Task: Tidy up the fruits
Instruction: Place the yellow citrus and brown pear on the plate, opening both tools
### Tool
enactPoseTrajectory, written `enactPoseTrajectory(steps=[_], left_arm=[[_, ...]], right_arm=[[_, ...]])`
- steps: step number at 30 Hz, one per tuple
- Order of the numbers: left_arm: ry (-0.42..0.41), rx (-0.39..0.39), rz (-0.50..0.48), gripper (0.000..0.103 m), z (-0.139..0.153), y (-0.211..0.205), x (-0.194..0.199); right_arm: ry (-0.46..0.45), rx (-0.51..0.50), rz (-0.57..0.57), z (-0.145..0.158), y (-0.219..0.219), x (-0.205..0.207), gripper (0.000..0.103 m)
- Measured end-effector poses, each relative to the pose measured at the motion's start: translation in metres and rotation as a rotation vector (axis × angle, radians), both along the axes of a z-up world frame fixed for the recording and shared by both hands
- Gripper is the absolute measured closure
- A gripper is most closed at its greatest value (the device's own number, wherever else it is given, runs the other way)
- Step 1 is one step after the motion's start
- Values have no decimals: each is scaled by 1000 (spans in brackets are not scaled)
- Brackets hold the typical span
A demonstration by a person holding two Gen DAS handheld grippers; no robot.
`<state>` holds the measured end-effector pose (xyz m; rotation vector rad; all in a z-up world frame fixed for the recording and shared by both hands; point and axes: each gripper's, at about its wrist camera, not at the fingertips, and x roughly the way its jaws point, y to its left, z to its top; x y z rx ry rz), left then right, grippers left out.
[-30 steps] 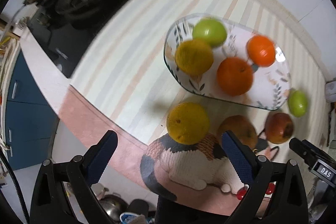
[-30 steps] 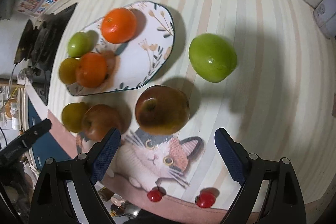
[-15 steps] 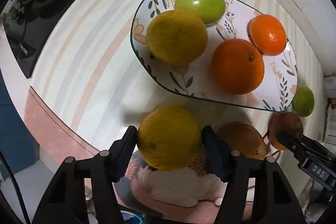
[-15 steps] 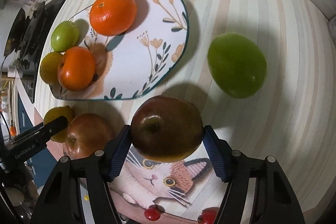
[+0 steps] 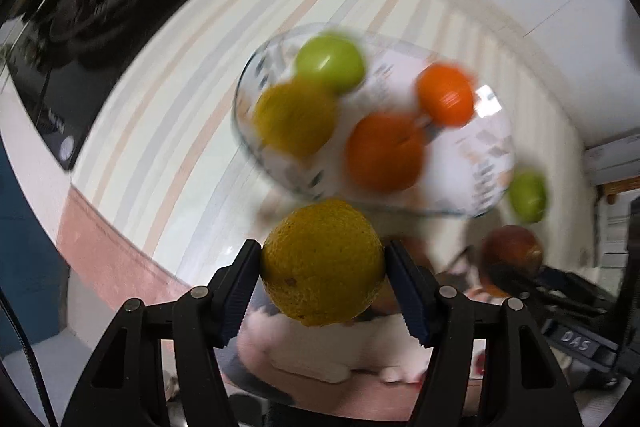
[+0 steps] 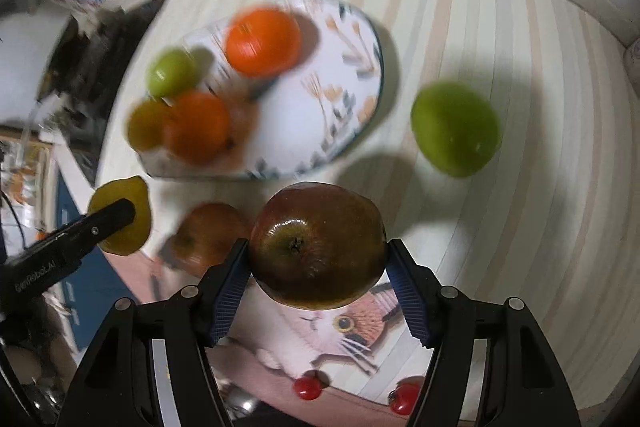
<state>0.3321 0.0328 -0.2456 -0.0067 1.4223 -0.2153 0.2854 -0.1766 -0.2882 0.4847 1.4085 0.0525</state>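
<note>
Left wrist view: left hand-held gripper (image 5: pixel 322 269) clamped on round yellow-green citrus fruit (image 5: pixel 322 261), blue pads at fruit's 9 and 3 o'clock. Fruit now lifted off striped surface (image 5: pixel 168 99); floral oval plate (image 5: pixel 490 147) at 12 o'clock, blurred, farther than half second ago.

Right wrist view: right hand-held gripper (image 6: pixel 318 269) holding dark red-brown apple (image 6: pixel 318 245) between pads, raised. Loose green apple (image 6: pixel 456 129) at 1 o'clock on surface; plate at 11 o'clock.
</note>
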Motion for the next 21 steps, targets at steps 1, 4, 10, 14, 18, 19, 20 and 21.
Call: enactPoseTrajectory(steps=[1,4,10,14,18,19,20,21], left_arm=[[-17,-24,-6,42,10,-4,2],[-34,-110,4,42,32,-21,16],[84,-257,132,42,13,-44,41],[129,-248,149,42,-10,-63,47],[153,-220,146,42,-23,-78,49],[153,-206,140,42,-26,-82,49],[154,-198,135,42,-28,-84,49],[158,-191,129,42,-30,-85,49]], right_arm=[[-13,18,-8,7,-5,5,33],[-28,87,-36,16,-22,30,33],[41,171,-77,0,-51,81,33],[74,145,-61,-12,-54,98,33],[92,140,-60,-24,-63,110,33],[94,141,-62,-26,-64,112,33],[96,144,-64,-28,-67,113,33],[99,147,-64,-27,-68,113,33]])
